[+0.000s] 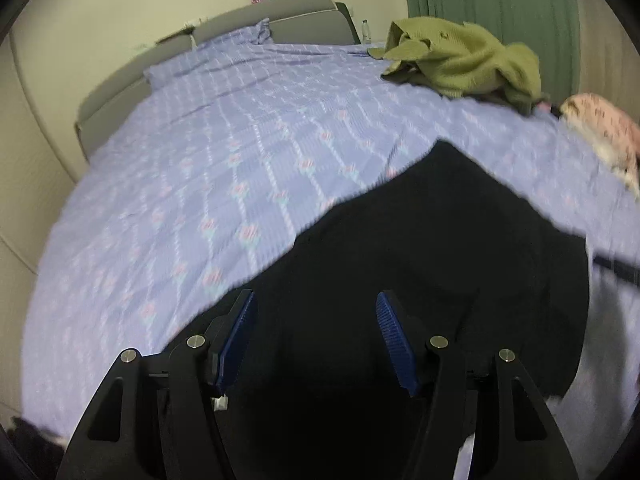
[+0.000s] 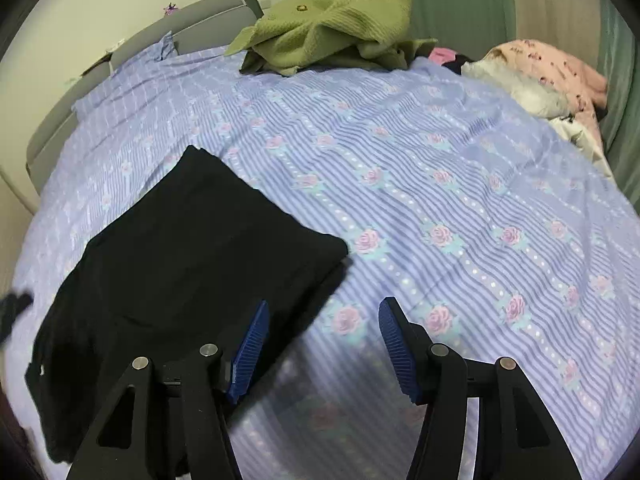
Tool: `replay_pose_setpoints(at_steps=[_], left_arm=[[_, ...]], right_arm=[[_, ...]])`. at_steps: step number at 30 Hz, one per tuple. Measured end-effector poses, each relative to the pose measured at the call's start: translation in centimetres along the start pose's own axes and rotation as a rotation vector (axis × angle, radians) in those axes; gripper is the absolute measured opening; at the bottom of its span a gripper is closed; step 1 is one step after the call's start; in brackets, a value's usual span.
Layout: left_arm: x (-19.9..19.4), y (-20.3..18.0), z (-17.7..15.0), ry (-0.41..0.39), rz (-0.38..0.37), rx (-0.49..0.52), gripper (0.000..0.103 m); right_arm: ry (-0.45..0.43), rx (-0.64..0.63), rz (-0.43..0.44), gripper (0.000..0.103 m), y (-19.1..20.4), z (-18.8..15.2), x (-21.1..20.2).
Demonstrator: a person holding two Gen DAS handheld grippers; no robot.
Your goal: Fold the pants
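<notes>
Black pants (image 1: 432,248) lie folded on the bed, a dark slab on the purple floral sheet. In the right wrist view the pants (image 2: 192,248) sit at the left. My left gripper (image 1: 316,308) is open and empty, hovering over the near part of the pants. My right gripper (image 2: 322,312) is open and empty, just right of the pants' near right edge, over bare sheet. Its left blue pad (image 2: 250,348) is over the fabric edge. The left wrist view is motion-blurred.
The bed (image 2: 460,208) has a purple rose-print sheet. A green knit garment (image 1: 460,60) (image 2: 332,28) lies heaped at the far side. A pink printed cloth pile (image 1: 604,132) (image 2: 552,76) lies at the right edge. Grey headboard (image 1: 280,20) and green curtain (image 1: 500,4) stand behind.
</notes>
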State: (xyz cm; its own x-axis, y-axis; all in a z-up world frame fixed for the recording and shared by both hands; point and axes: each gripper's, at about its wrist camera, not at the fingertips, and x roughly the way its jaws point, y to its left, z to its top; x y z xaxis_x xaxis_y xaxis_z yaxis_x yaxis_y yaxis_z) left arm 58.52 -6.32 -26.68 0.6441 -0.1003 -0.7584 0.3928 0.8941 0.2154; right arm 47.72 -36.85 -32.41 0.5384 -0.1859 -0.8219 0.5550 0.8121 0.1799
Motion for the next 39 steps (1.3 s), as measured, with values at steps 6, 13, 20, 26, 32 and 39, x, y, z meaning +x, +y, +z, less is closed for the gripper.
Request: replay_pose_setpoints(at_steps=[6, 13, 20, 26, 32, 39], left_arm=[[0.4, 1.1, -4.7, 0.139, 0.007, -0.193, 0.061], [-0.6, 3.5, -6.3, 0.144, 0.089, -0.267, 0.061], [-3.4, 10.9, -6.9, 0.041, 0.114, -0.3, 0.068], [0.2, 18.4, -6.5, 0.052, -0.019, -0.31, 0.066], [5.7, 19.9, -4.7, 0.159, -0.232, -0.263, 0.055], [8.5, 19.0, -5.2, 0.241, -0.226, -0.182, 0.005]], right_arm=[[0.041, -0.095, 0.003, 0.057, 1.4, 0.8, 3.0], [0.043, -0.231, -0.315, 0.056, 3.5, -0.1, 2.5], [-0.063, -0.309, -0.126, 0.066, 10.6, -0.9, -4.4], [-0.017, -0.455, -0.001, 0.066, 19.0, -4.6, -3.8], [0.054, -0.452, 0.068, 0.066, 23.2, -6.9, -2.2], [0.101, -0.378, 0.051, 0.066, 22.6, -6.9, -1.1]])
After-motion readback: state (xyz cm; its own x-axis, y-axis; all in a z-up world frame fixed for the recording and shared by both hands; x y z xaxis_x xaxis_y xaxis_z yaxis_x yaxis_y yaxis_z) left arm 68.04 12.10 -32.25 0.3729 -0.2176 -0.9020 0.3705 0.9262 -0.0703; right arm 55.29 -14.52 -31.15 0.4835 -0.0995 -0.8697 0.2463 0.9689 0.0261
